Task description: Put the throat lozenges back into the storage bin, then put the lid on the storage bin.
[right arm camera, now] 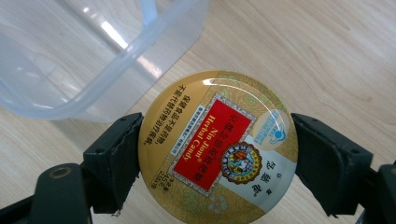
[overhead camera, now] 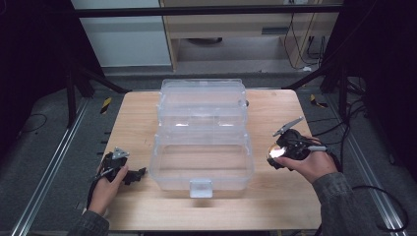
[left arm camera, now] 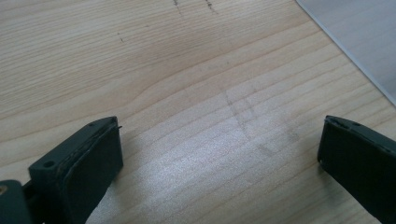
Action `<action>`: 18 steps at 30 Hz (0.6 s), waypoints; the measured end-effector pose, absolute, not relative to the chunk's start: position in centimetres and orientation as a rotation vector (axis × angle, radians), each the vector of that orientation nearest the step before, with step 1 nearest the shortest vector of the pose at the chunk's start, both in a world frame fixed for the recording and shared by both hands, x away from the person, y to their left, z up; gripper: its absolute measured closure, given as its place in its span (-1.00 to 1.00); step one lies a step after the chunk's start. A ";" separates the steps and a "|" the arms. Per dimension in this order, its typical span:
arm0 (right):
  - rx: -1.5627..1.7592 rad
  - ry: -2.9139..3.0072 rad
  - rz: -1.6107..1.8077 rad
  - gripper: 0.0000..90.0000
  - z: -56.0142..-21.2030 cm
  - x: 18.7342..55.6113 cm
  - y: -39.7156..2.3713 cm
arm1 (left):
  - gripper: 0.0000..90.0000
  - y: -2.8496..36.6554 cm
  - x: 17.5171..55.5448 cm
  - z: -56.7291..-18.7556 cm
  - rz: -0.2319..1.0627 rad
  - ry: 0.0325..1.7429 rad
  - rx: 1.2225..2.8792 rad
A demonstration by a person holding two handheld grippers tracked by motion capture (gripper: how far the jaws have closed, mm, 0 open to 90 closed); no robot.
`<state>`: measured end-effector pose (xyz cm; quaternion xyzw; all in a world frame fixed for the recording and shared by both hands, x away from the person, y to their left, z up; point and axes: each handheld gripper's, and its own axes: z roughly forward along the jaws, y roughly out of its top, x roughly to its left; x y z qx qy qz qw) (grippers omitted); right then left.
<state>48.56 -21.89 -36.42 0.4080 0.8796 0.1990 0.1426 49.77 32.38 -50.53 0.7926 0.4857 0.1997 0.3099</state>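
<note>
A round gold candy tin point(right arm camera: 217, 147) with a red label sits between the jaws of my right gripper point(right arm camera: 215, 154), which is shut on its rim. In the high view that right gripper point(overhead camera: 275, 155) hovers just right of the clear plastic box point(overhead camera: 201, 169), and the tin point(overhead camera: 273, 153) shines under the light. The box stands open in the middle of the table, its lid point(overhead camera: 202, 103) tipped back behind it. My left gripper point(overhead camera: 135, 174) rests on the wood to the left of the box. Its jaws point(left arm camera: 219, 163) stand wide apart over bare wood.
The wooden table point(overhead camera: 275, 196) has free room in front of the box and along both sides. A corner of the clear box point(right arm camera: 93, 56) lies close to the held tin. Black cables point(overhead camera: 388, 206) trail off the table's right edge.
</note>
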 end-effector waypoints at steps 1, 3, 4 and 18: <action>1.173 2.538 0.582 -0.54 -35.9 48.5 -21.7 | -1.00 32.4 49.7 -50.6 0.528 1.283 2.091; 1.166 2.537 0.585 -0.54 -35.6 48.4 -21.7 | -1.00 32.4 49.7 -50.6 0.529 1.283 2.090; 1.159 2.536 0.591 -0.54 -35.3 48.3 -21.5 | -1.00 32.4 49.7 -50.6 0.529 1.283 2.091; 1.002 2.570 0.629 -0.54 -31.8 47.4 -18.3 | -1.00 32.3 49.8 -50.6 0.534 1.271 2.089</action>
